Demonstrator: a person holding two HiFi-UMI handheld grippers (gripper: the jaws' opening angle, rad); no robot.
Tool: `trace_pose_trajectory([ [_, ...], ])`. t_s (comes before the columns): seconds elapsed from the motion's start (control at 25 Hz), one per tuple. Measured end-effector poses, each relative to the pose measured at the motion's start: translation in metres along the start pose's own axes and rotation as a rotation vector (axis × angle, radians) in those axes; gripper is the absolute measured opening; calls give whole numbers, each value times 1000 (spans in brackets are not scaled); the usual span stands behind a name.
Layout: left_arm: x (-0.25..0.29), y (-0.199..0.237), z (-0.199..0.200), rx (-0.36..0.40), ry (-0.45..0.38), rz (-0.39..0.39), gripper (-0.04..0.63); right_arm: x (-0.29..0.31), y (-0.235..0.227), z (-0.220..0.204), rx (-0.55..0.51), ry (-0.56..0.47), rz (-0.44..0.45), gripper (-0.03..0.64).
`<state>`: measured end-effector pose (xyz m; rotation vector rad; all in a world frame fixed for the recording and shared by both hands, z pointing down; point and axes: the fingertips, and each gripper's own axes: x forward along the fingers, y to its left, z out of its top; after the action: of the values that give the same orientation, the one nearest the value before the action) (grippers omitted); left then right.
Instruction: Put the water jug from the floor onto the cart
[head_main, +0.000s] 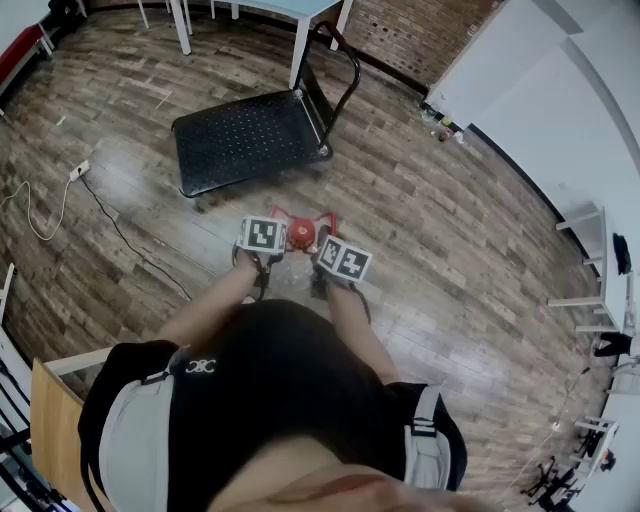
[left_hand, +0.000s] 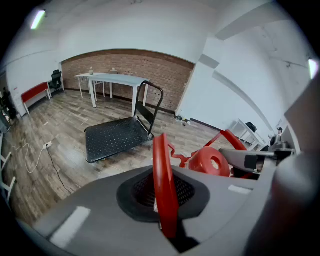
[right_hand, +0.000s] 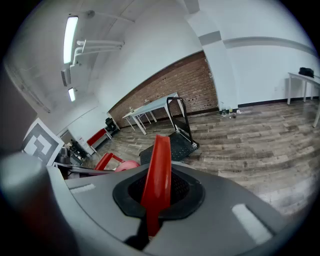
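Observation:
The water jug shows only its red cap and a red carrying frame, low in front of the person on the wood floor. My left gripper is shut on one red handle strip, with the cap to its right. My right gripper is shut on the other red handle strip, and the cap lies to its left. The black flat cart with its upright push handle stands a short way ahead. The jug's body is hidden under the grippers.
A white table stands behind the cart by the brick wall. A power strip and its cable trail over the floor at the left. White shelving lines the right side. A wooden chair is behind at the left.

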<state>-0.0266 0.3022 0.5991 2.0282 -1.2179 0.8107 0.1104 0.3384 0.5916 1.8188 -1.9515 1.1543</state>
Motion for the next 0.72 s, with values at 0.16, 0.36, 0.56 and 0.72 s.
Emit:
trace_pose_trajectory([
  [0.16,3,14,-25,-47,79,-17,9,5,13,-7,-3,0,1,14],
  [0.36,1,29,-23,-30,74,-27,9,10,26,-10,27,-18,-15,14],
  [0.56,-1,44,-14,-14,61,-54,11,17,41,-7,38,-39,-28,15],
  [0.72,1,62,-13,-5,47,-63,11,24,55,-11,38,-60,-35,15],
])
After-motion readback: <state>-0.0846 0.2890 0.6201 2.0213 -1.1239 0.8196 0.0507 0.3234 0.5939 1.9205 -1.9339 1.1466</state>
